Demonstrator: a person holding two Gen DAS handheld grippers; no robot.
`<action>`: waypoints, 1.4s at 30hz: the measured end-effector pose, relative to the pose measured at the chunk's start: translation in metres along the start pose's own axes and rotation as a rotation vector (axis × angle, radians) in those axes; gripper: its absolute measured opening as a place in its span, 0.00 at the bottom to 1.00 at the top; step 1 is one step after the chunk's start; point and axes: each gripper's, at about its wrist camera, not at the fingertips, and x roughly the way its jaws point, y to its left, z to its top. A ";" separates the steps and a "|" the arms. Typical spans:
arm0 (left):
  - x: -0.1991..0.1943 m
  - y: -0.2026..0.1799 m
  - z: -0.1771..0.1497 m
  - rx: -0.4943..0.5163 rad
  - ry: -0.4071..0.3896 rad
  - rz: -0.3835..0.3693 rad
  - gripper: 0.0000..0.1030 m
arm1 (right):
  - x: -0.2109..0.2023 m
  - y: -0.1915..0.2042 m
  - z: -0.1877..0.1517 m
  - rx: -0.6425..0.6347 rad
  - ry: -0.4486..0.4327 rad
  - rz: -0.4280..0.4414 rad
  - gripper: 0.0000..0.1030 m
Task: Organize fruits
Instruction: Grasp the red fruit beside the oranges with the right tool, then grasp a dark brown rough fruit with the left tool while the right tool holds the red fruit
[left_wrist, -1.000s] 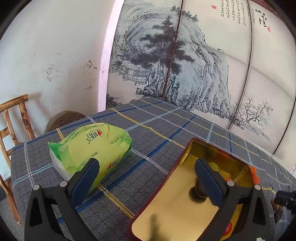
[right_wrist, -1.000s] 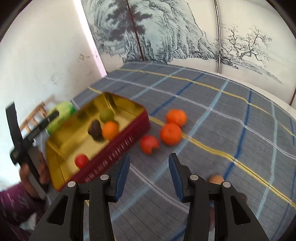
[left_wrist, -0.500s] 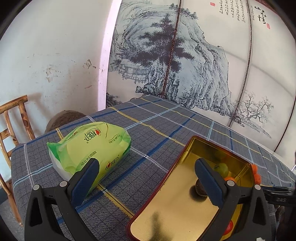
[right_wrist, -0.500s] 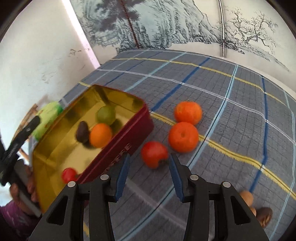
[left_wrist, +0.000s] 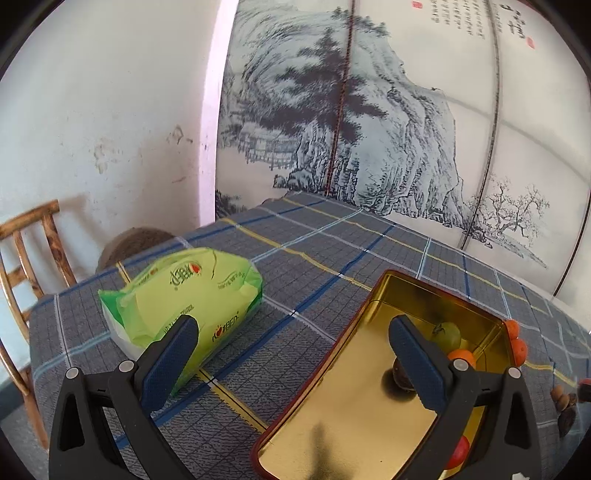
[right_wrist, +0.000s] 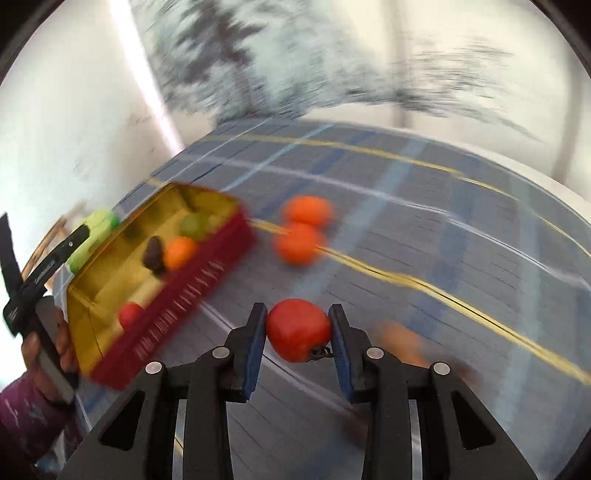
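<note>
Right gripper (right_wrist: 297, 334) is now pinched on the round red fruit with a dark stem (right_wrist: 298, 329), both blue pads against its sides; half a second earlier the fruit lay on the plaid tablecloth (right_wrist: 424, 206) between spread fingers. The view is motion-blurred, so the hand appears to be carrying it already. The gold-lined red rectangular tin (right_wrist: 173, 302), to the left of the held fruit, holds a green, an orange, a dark and a small red fruit. Two orange mandarins (right_wrist: 301, 230) remain on the cloth. Left gripper (left_wrist: 295, 354) is spread wide and empty, unmoved, beside the green tissue pack (left_wrist: 184, 291). Judged next: deposit into the tin.
</note>
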 end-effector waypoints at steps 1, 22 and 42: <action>-0.004 -0.005 -0.001 0.029 -0.019 0.001 0.99 | -0.013 -0.020 -0.011 0.022 -0.002 -0.051 0.34; -0.052 -0.255 -0.062 0.536 0.376 -0.780 0.97 | -0.056 -0.144 -0.089 0.254 -0.034 -0.141 0.34; -0.034 -0.283 -0.090 0.545 0.465 -0.789 0.35 | -0.055 -0.149 -0.089 0.283 -0.047 -0.067 0.35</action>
